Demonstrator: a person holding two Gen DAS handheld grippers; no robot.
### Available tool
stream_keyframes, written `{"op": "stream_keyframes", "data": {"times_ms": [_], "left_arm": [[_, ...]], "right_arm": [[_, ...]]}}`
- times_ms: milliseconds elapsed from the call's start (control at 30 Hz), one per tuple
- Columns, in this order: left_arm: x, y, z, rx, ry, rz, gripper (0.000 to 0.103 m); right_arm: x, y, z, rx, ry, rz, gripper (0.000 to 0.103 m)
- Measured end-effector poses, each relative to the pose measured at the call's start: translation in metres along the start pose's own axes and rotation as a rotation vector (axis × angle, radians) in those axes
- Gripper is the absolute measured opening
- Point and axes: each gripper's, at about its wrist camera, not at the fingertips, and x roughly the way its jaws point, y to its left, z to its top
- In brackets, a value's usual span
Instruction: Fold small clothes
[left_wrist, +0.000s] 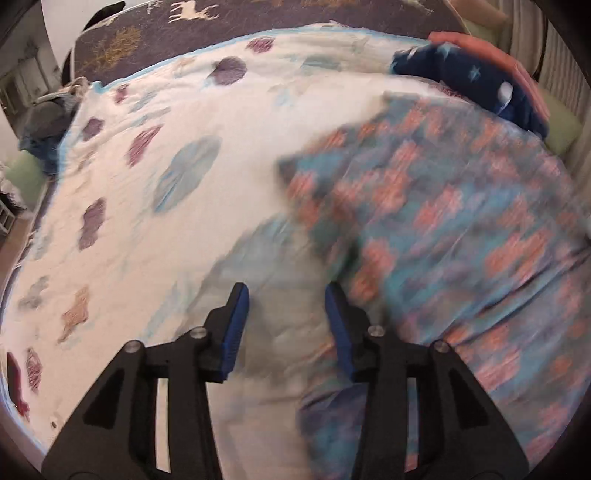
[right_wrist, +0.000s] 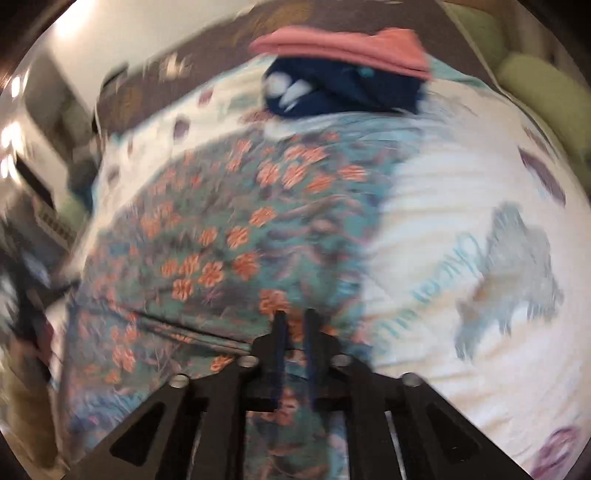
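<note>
The left gripper (left_wrist: 286, 295) is open, with only the white sheet (left_wrist: 229, 122) showing between its blue pads (left_wrist: 236, 325). The right gripper (right_wrist: 294, 325) is closed on a fold of the floral cloth (right_wrist: 229, 236), which passes between its narrow jaws.

The sheet, printed with purple and grey shapes, covers the bed. Beyond its far edge lies a dark blanket (left_wrist: 258, 22) with a pale deer pattern. The floral cloth, teal with orange flowers, is spread on the sheet; in the left view it lies to the right of the gripper. Behind it sits a folded navy garment (right_wrist: 343, 92) with a folded pink garment (right_wrist: 343, 46) on top. Both views are blurred.
</note>
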Motion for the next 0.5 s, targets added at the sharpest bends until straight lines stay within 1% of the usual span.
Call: {"op": "stream_keyframes", "data": {"times_ms": [33, 67, 100, 133, 167, 200, 233, 300, 333, 400, 433, 467, 500], "left_arm": [[-0.005, 0.006, -0.003, -0.022, -0.005, -0.007, 0.047], [-0.010, 0.012, -0.005, -0.051, 0.011, -0.012, 0.047], [-0.017, 0.019, -0.006, -0.088, 0.014, -0.017, 0.046], [-0.025, 0.024, -0.009, -0.118, 0.003, -0.030, 0.046], [-0.037, 0.029, -0.014, -0.144, -0.018, -0.066, 0.046], [-0.047, 0.030, -0.019, -0.154, -0.033, -0.101, 0.046], [-0.061, 0.031, -0.027, -0.157, -0.054, -0.152, 0.046], [-0.076, 0.028, -0.041, -0.139, -0.070, -0.206, 0.046], [-0.080, 0.025, -0.046, -0.129, -0.067, -0.218, 0.046], [-0.086, 0.018, -0.063, -0.111, -0.037, -0.238, 0.047], [-0.087, 0.017, -0.072, -0.113, -0.014, -0.244, 0.048], [-0.088, 0.016, -0.082, -0.120, 0.010, -0.252, 0.048], [-0.090, 0.016, -0.092, -0.129, 0.028, -0.262, 0.048]], "right_arm": [[-0.005, -0.005, -0.001, 0.043, -0.006, 0.008, 0.003], [-0.012, -0.008, -0.003, 0.076, -0.018, 0.007, 0.004], [-0.023, -0.006, -0.006, 0.086, -0.033, 0.000, 0.008], [-0.030, -0.003, -0.010, 0.079, -0.040, -0.018, 0.009], [-0.037, 0.000, -0.016, 0.065, -0.046, -0.053, 0.016], [-0.046, 0.003, -0.023, 0.049, -0.055, -0.084, 0.020], [-0.051, 0.004, -0.028, 0.043, -0.058, -0.088, 0.020], [-0.062, 0.002, -0.050, 0.055, -0.052, -0.061, 0.025], [-0.066, 0.000, -0.056, 0.066, -0.047, -0.056, 0.027], [-0.075, -0.005, -0.073, 0.094, -0.038, -0.050, 0.033], [-0.079, -0.007, -0.083, 0.111, -0.032, -0.046, 0.034], [-0.084, -0.011, -0.095, 0.134, -0.025, -0.035, 0.035], [-0.091, -0.015, -0.110, 0.162, -0.027, -0.006, 0.036]]}}
